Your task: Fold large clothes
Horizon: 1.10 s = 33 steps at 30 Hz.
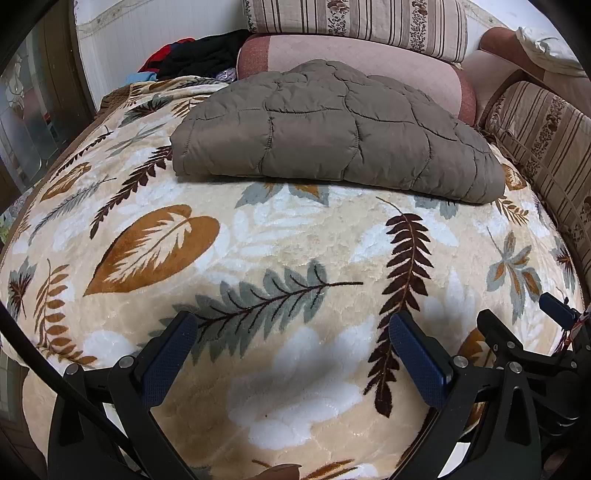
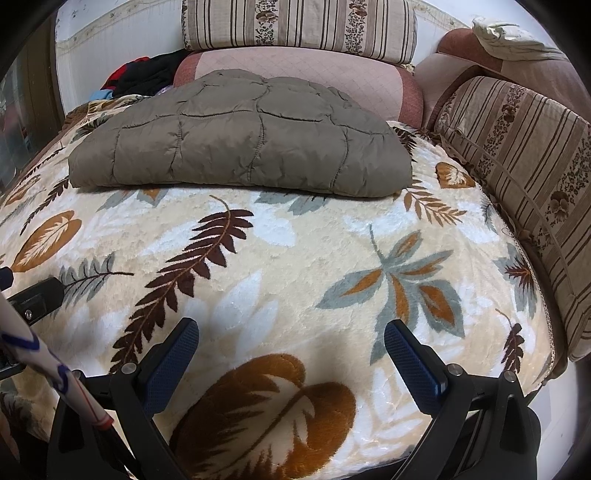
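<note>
A quilted olive-brown jacket [image 1: 332,133] [image 2: 240,136] lies folded into a flat bundle at the far side of a leaf-patterned cream blanket [image 1: 295,240] [image 2: 295,251]. My left gripper [image 1: 291,332] hovers open over the near part of the blanket, well short of the jacket, nothing between its blue pads. My right gripper [image 2: 291,338] is also open and empty over the near blanket, beside the left one. The right gripper's fingers [image 1: 495,332] show at the right edge of the left wrist view. Part of the left gripper [image 2: 37,295] shows at the left edge of the right wrist view.
Striped floral cushions [image 1: 354,22] [image 2: 517,155] and a pink bolster [image 1: 362,62] [image 2: 295,70] line the back and right side. A pile of dark and red clothes [image 1: 199,55] [image 2: 144,75] sits at the back left. A white cord [image 2: 55,369] hangs near the left.
</note>
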Available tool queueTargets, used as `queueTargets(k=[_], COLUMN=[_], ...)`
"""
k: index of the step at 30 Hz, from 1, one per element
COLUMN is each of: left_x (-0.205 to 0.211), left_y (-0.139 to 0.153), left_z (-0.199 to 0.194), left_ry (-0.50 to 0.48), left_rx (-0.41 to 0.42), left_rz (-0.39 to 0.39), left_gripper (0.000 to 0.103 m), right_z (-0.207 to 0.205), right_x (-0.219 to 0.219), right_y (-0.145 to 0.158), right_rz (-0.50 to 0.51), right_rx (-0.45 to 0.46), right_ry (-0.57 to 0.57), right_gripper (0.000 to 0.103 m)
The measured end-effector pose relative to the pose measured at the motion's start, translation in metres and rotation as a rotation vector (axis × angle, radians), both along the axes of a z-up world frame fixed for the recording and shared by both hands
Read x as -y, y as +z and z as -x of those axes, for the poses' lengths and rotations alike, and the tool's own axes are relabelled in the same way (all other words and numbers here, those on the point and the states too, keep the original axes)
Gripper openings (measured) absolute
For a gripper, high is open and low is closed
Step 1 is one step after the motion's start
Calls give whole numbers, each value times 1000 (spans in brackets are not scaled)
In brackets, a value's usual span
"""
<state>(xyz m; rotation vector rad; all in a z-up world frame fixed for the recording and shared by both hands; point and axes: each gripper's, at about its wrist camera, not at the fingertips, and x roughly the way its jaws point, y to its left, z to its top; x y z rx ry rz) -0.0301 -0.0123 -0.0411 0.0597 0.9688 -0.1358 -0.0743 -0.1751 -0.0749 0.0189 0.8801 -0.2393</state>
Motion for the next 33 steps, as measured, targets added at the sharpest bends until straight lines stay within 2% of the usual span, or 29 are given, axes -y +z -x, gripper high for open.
queueTargets(k=[33], left_x=[3], left_y=[0], left_z=[0], left_ry=[-17], left_rx=[-4], left_rz=[7], left_gripper=[103], right_z=[-2], right_x=[0], right_y=[-3], right_rz=[12], right_rx=[-13], right_ry=[22], right_gripper=[102])
